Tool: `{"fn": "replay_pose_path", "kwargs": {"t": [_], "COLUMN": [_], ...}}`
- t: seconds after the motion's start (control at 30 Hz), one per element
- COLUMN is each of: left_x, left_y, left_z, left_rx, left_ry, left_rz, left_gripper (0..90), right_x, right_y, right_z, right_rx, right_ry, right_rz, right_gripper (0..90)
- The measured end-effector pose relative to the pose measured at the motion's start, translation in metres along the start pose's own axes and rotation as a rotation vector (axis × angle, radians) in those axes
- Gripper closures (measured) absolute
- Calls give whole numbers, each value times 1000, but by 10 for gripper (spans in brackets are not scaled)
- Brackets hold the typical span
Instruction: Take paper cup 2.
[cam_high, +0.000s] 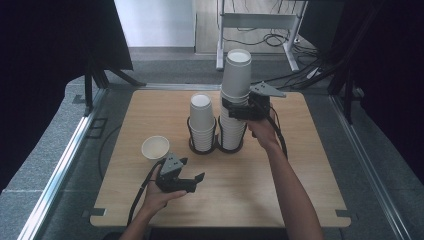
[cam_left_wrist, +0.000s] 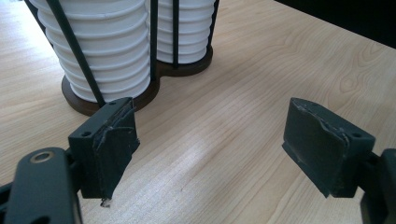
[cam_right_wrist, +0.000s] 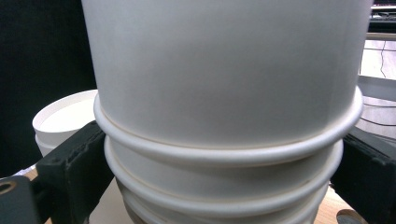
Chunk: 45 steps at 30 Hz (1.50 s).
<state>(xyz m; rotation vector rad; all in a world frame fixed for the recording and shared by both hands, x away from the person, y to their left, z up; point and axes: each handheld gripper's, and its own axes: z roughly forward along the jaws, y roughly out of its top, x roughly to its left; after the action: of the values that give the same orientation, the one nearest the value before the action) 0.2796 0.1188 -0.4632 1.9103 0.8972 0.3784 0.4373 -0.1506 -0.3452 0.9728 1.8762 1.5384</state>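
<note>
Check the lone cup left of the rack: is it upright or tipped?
Upright: the cup stands with its open mouth facing up.

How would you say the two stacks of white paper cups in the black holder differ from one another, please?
The right stack stands much taller than the left stack, rising far above the holder's rods, while the left one tops out only a little above them. The right gripper has its fingers around the right stack; nothing touches the left. Both are nested white cups, mouths up.

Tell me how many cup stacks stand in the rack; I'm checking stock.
2. The short stack stands in the left ring of the rack; the tall stack stands in the right ring, with the right gripper around it. Cups inside each stack are hidden.
</note>
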Motion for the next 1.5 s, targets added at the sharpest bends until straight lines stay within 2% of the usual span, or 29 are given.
{"fn": "replay_pose_path", "kwargs": {"t": [0.1,0.13,0.17,0.3,0.4,0.47,0.5,0.6,0.7,0.83,1.2,1.4,1.5], "left_x": [0,-1,-1,-1,-2,-1,-1,4,5,4,8,14,17], "left_y": [1,3,3,16,32,44,44,67,82,103,158,180,188], "left_z": [-2,-6,-6,-16,-22,-23,-23,-21,-22,-24,-11,1,9], "left_rx": [-12,-38,-38,-92,-137,-161,-161,-179,-190,-233,-277,-279,-278], "left_ry": [6,4,4,-21,-15,-30,-30,-27,-23,-10,7,-35,-33], "left_rz": [-5,-23,-23,-51,-55,-54,-54,-39,-27,-12,-23,-52,-53], "left_gripper": [174,174,173,161,159,159,156,156,157,155,142,87,89], "right_x": [0,0,0,0,0,0,0,0,0,0,0,0,0], "right_y": [0,0,0,-1,-1,-1,-1,-1,-1,-1,-1,0,0], "right_z": [0,0,0,0,0,0,0,0,0,0,0,-1,-1], "right_rx": [3,3,2,-4,-10,-9,-9,-7,-7,-6,-5,0,3], "right_ry": [2,2,1,2,0,1,1,2,1,0,3,4,4], "right_rz": [4,3,0,-2,-4,-5,-5,-5,-7,-6,-5,-7,-7], "right_gripper": [27,28,28,29,29,29,29,29,29,29,29,29,29]}}
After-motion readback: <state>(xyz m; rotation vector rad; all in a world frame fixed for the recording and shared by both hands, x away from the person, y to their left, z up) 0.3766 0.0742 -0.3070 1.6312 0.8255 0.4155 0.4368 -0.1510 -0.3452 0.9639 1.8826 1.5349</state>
